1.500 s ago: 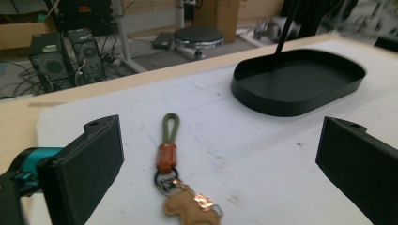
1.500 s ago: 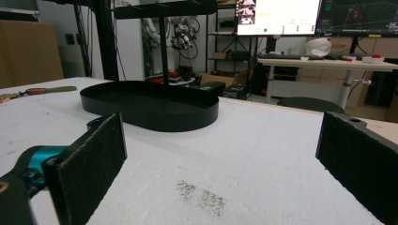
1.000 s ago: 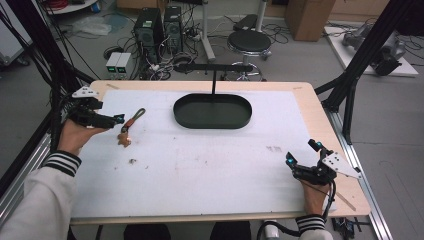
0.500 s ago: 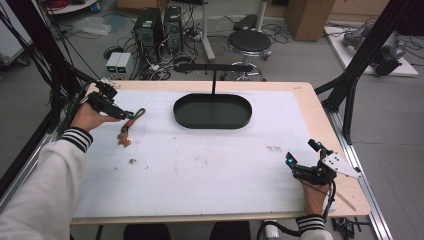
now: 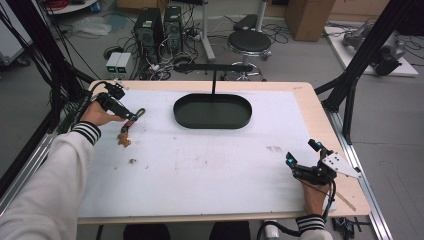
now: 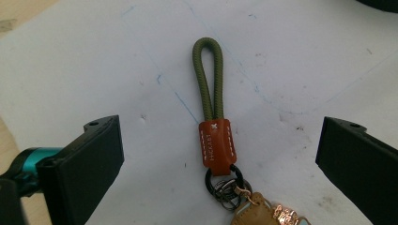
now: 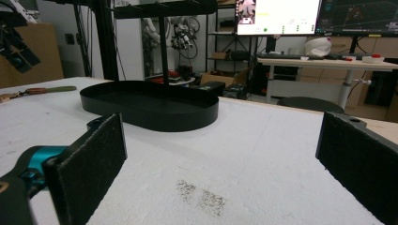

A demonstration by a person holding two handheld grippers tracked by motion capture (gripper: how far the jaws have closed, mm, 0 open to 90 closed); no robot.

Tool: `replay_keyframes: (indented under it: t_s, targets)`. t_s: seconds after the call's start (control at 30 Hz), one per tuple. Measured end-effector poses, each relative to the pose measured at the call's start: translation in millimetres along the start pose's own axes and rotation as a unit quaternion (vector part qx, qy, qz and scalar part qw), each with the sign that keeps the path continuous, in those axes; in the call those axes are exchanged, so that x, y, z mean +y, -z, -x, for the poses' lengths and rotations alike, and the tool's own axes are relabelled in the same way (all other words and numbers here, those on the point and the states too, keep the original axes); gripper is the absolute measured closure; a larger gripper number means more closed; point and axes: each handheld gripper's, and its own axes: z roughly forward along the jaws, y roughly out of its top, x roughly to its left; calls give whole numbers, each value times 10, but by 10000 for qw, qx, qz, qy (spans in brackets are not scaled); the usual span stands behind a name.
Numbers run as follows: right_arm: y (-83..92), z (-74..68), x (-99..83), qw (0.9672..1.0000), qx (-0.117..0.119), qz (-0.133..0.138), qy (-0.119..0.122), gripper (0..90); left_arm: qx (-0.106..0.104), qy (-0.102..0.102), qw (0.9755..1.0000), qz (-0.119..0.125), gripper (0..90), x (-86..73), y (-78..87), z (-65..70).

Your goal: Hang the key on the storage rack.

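A keychain (image 6: 214, 136) lies on the white table cover: an olive cord loop, an orange leather clasp, a dark ring and a tan tag. In the high view the keychain (image 5: 131, 125) sits at the far left. My left gripper (image 5: 131, 117) hovers just over its cord end, and the left gripper (image 6: 216, 154) stands open with a jaw on each side of the clasp, not touching it. My right gripper (image 5: 292, 162) rests open near the front right edge; the right gripper (image 7: 220, 159) holds nothing and looks toward the black oval tray (image 7: 150, 107).
The black oval tray (image 5: 212, 111) with an upright post stands at the back centre of the table. Small brown specks (image 5: 132, 161) lie on the cover in front of the keychain. Black frame struts rise at both sides of the table.
My left gripper has moved right and toward the far edge, ending over the keychain's cord. The right gripper has stayed in place.
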Motion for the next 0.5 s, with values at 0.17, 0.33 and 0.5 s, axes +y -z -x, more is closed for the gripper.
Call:
replay_keyframes:
  t_s: [0.17,0.33,0.5]
  targets:
    - [0,-1,0,10000,-1,1,0,11,-9,47,10000,-77,17,12,-78,10]
    - [0,-1,0,10000,0,2,2,11,-79,82,9996,-257,61,9,-150,5]
    - [1,0,0,10000,1,-2,2,11,-64,160,9989,-440,102,3,-220,11]
